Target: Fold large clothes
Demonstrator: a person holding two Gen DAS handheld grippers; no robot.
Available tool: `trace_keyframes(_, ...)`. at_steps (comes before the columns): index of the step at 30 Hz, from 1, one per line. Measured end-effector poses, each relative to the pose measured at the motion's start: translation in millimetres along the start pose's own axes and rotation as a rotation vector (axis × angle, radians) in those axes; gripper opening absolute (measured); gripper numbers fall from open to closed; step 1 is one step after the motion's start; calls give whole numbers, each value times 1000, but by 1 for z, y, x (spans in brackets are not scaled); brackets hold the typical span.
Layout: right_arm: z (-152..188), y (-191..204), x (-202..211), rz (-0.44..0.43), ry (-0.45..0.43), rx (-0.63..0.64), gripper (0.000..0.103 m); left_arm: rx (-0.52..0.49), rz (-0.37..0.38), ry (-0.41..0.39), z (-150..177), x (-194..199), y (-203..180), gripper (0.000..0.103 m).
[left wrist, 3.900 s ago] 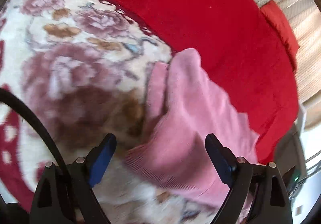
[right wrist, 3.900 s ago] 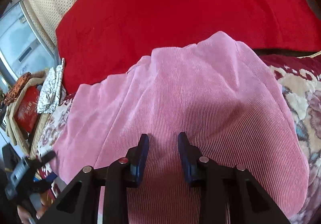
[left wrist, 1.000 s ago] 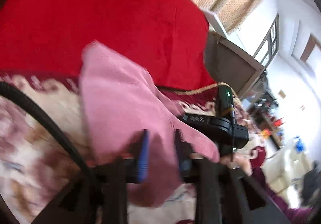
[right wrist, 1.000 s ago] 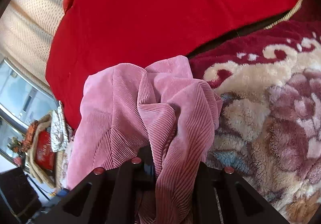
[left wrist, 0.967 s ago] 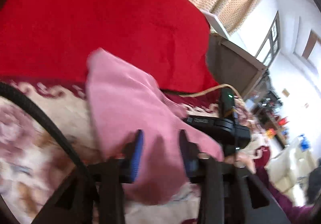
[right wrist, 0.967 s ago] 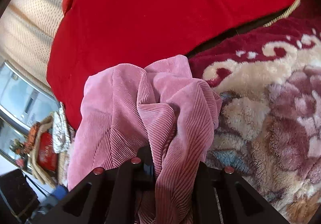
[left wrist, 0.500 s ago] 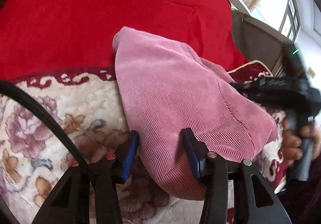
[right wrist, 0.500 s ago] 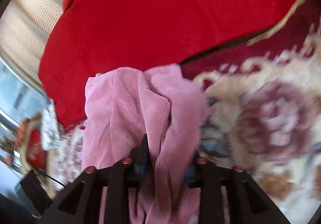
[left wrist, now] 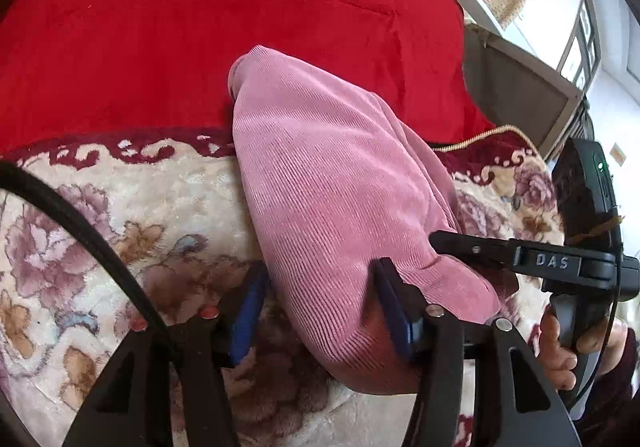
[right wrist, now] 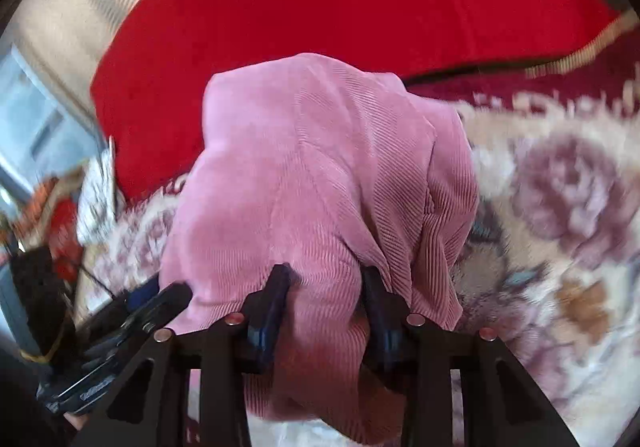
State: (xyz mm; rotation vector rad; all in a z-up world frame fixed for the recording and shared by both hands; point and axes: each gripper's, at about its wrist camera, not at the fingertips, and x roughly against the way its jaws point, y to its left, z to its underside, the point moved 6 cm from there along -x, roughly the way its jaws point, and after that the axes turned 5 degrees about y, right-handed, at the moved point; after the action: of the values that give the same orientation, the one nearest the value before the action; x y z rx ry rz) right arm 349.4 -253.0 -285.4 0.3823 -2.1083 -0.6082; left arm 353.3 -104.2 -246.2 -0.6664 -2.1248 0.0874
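Pink corduroy garment (left wrist: 332,207), soft, limp and probably light, lies bunched on the floral blanket (left wrist: 100,215) beside the red cover (left wrist: 200,27), between the opening jaws of left gripper (left wrist: 320,311) and right gripper (right wrist: 324,311), both apparently released; grasp at hem corners.

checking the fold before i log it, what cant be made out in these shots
- Pink garment: its near end is hidden behind the left claw in the left wrist view.
- Right wrist view: motion blur smears the floral blanket and the clutter at the left edge.
- What kind of garment it is: bunched folds hide its shape.
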Motion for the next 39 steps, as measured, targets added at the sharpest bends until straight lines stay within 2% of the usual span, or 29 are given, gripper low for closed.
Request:
trace_keyframes(4,-1,-2,5,9,-8,12,42,48,13,-15,-3,20,14,65)
trace_keyframes(6,-1,-2,6,16,-18,20,42,63,-11,-33,-2,26,23,65)
trace_keyframes(9,0,-4,3,0,-8,-3,42,28,-74,8,8,10,24,66)
trace_keyframes(12,-2,0,9,14,19,-30,42,-37,-115,-10,11,10,16,66)
trace_keyframes(15,-17,4,23,23,19,-48,42,26,-58,26,11,8,25,66)
trace_keyframes(17,-39,12,44,18,-52,-44,43,44,-34,38,11,5,26,66)
trace_keyframes(20,-72,30,52,15,-95,-17,44,8,-61,26,13,9,23,66)
trace_keyframes(23,-106,49,24,21,-47,0,44,12,-57,32,11,8,24,66)
trace_keyframes(25,-121,50,-13,58,33,-19,44,8,-54,32,12,9,25,66)
trace_keyframes(27,-127,32,-61,191,114,-34,44,1,-53,26,11,10,25,66)
trace_keyframes(28,-125,24,-76,214,137,-40,44,-2,-53,25,10,10,25,66)
trace_keyframes(29,-123,15,-91,195,167,-67,44,-3,-52,24,10,10,26,66)
trace_keyframes(30,-123,10,-93,161,159,-101,44,0,-41,25,10,11,26,66)
trace_keyframes(35,-118,13,-64,148,81,-99,44,-5,-47,25,11,13,27,66)
trace_keyframes(39,-103,23,-10,133,-57,-76,46,2,-56,22,13,15,29,66)
